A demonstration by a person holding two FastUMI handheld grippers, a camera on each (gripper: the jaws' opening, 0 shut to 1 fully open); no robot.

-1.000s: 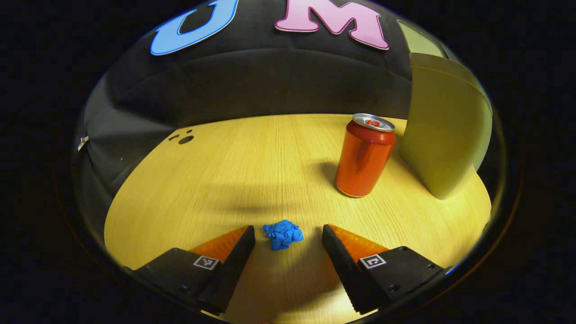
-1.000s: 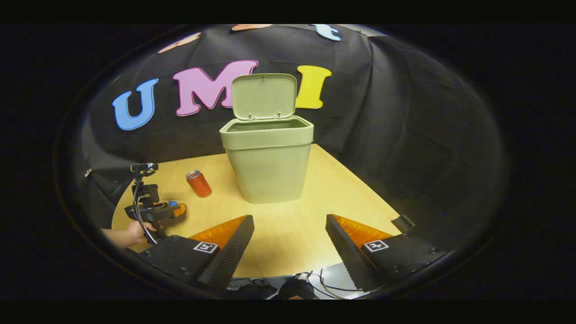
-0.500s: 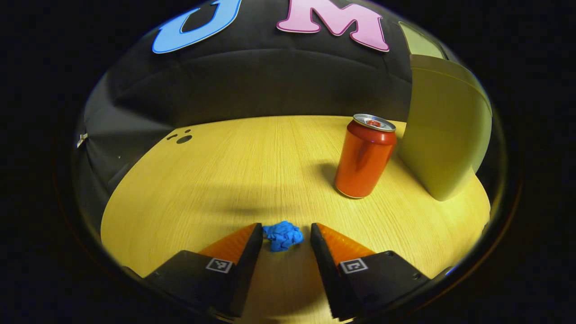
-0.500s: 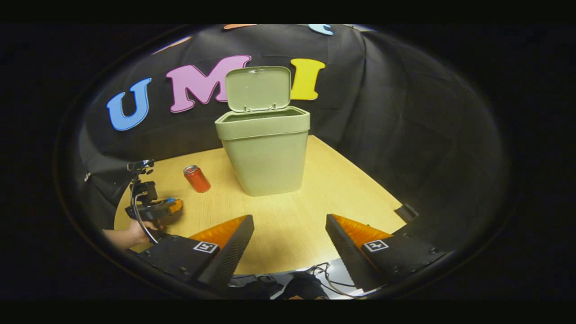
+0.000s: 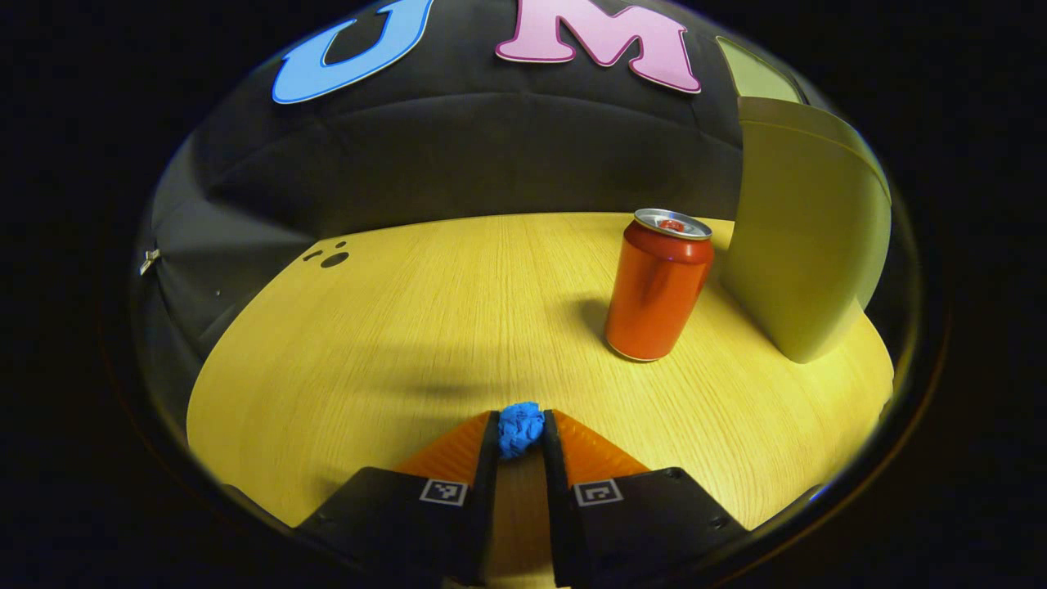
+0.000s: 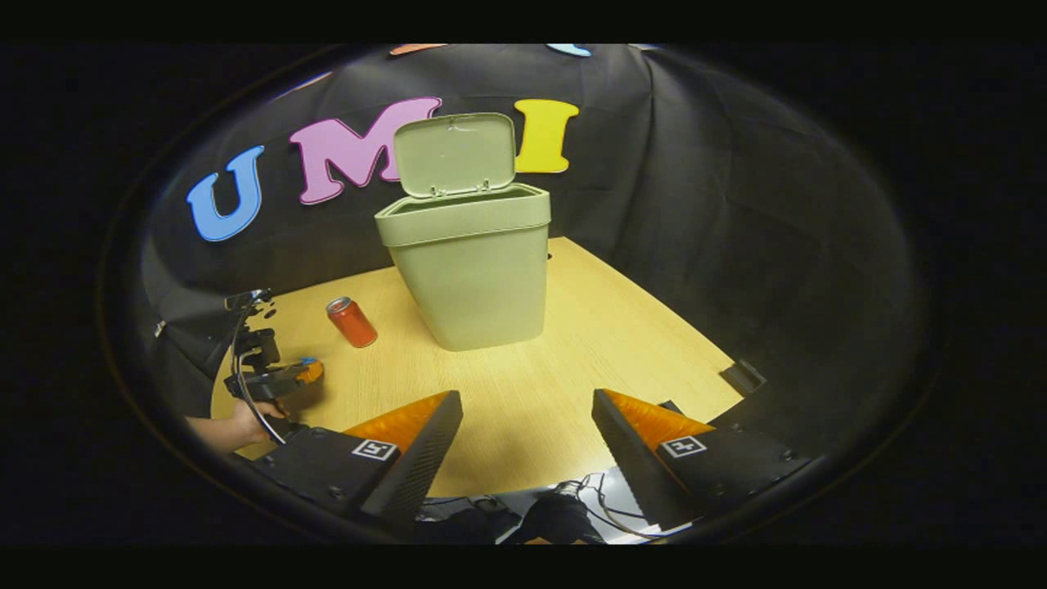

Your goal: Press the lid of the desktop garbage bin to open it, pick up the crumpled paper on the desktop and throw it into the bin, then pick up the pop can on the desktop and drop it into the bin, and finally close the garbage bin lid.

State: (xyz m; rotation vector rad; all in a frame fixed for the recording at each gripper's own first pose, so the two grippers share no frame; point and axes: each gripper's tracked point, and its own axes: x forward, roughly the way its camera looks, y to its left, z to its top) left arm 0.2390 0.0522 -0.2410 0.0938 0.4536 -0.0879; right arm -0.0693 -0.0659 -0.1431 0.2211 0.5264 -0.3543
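My left gripper point(image 5: 521, 429) is shut on the blue crumpled paper point(image 5: 521, 425), low over the wooden desktop point(image 5: 458, 319). A red pop can point(image 5: 657, 285) stands upright ahead and to the right, beside the green bin point(image 5: 806, 237). In the right gripper view the bin point(image 6: 474, 266) stands mid-table with its lid point(image 6: 455, 154) raised upright, and the can point(image 6: 352, 321) stands left of it. The left gripper point(image 6: 307, 372) shows far left, held by a hand point(image 6: 245, 425), with a bit of blue paper at its tips. My right gripper point(image 6: 527, 413) hangs open over the near table edge, nothing between its fingers.
Small dark holes point(image 5: 331, 257) mark the desktop at the far left. Cables point(image 6: 589, 495) hang below the table's near edge, and a small dark block point(image 6: 743, 376) lies at its right edge. Black cloth walls close in behind the table.
My left gripper's fingers have come together on the blue paper, which lay loose between them a second ago. The right gripper has shifted a little to the right and stays open.
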